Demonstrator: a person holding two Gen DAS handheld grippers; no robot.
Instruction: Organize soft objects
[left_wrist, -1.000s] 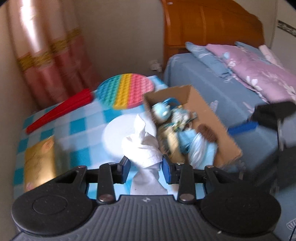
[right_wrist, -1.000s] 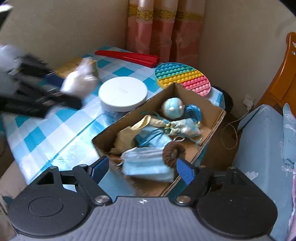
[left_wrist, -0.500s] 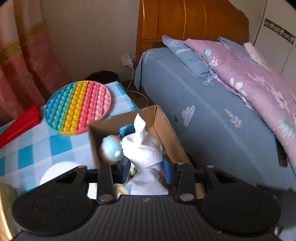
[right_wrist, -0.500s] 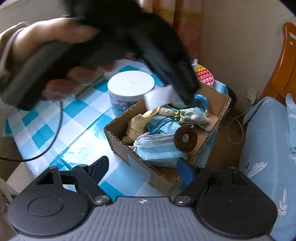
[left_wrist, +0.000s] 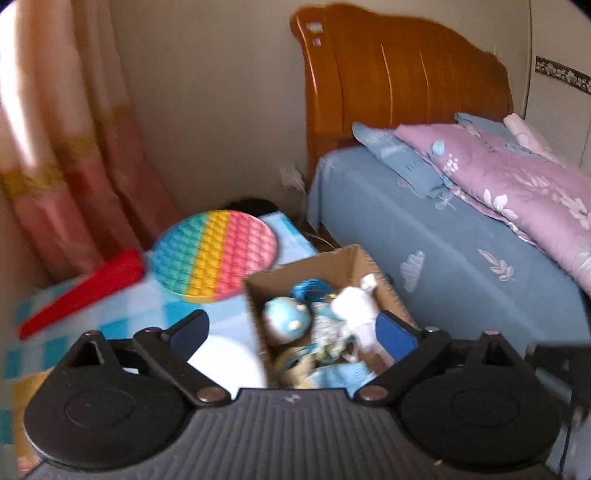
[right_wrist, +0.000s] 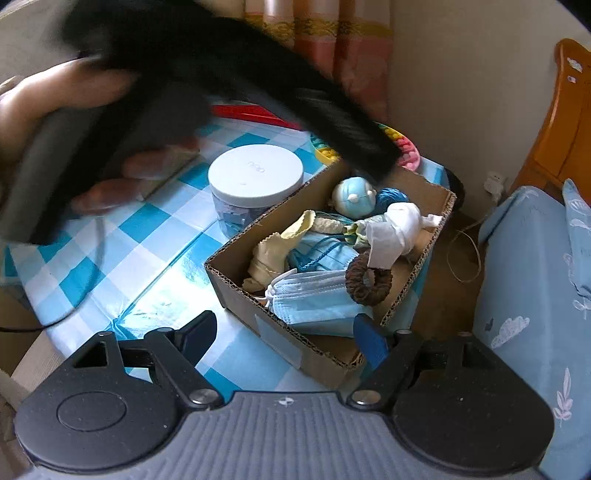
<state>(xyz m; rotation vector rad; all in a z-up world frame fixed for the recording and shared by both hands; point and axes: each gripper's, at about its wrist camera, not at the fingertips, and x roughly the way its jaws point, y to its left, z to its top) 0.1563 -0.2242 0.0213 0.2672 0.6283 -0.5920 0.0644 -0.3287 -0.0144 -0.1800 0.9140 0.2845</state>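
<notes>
Tissue (right_wrist: 397, 230) lies in the cardboard box (right_wrist: 258, 310) among masks and a scrunchie (right_wrist: 367, 278), both grippers' fingers spread and empty, so little looks left.

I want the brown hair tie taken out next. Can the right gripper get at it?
Probably yes: the brown hair tie lies on top in the open cardboard box, nothing covering it, and the right gripper is open just before it.

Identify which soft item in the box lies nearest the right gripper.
The blue face mask, at the box end closest to the right gripper; the white tissue and blue ball lie farther back.
</notes>
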